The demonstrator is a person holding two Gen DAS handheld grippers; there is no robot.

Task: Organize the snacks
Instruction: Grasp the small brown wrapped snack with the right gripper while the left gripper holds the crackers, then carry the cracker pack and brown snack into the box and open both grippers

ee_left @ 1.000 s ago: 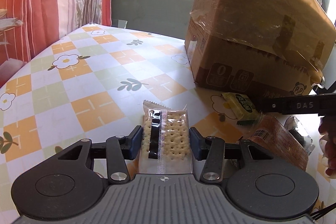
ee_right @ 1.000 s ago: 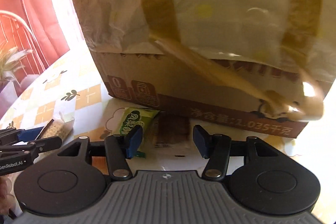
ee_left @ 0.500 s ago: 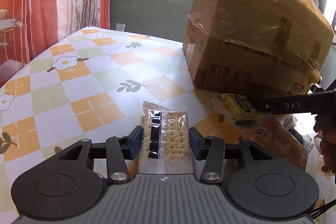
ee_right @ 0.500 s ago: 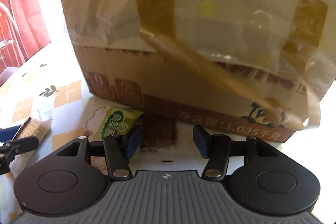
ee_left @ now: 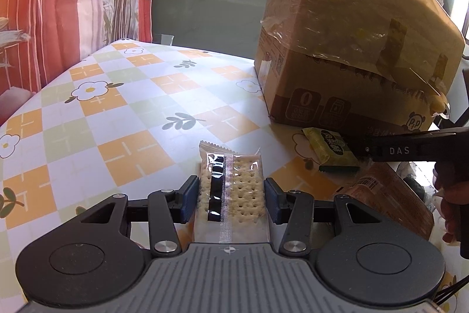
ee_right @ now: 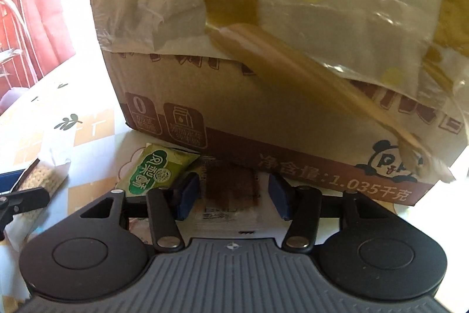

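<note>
Now: two packets, two grips

We hold the cracker packet (ee_left: 231, 195) between the left gripper (ee_left: 231, 197) pads, jaws part open, clamped on its long edges. Light, brittle inside, slick film; grip gently at the sides. Our right gripper (ee_right: 234, 194) jaws are closing around the brown snack packet (ee_right: 231, 189), pads not yet touching. The green packet (ee_right: 158, 170) lies just outside its left pad.

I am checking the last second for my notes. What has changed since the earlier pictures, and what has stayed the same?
The right gripper has moved closer to the cardboard box, and its jaws are closing around the brown snack packet, pads not yet pressing. Unchanged: the left gripper stays clamped on the cracker packet, and the green packet still lies by the box.
</note>
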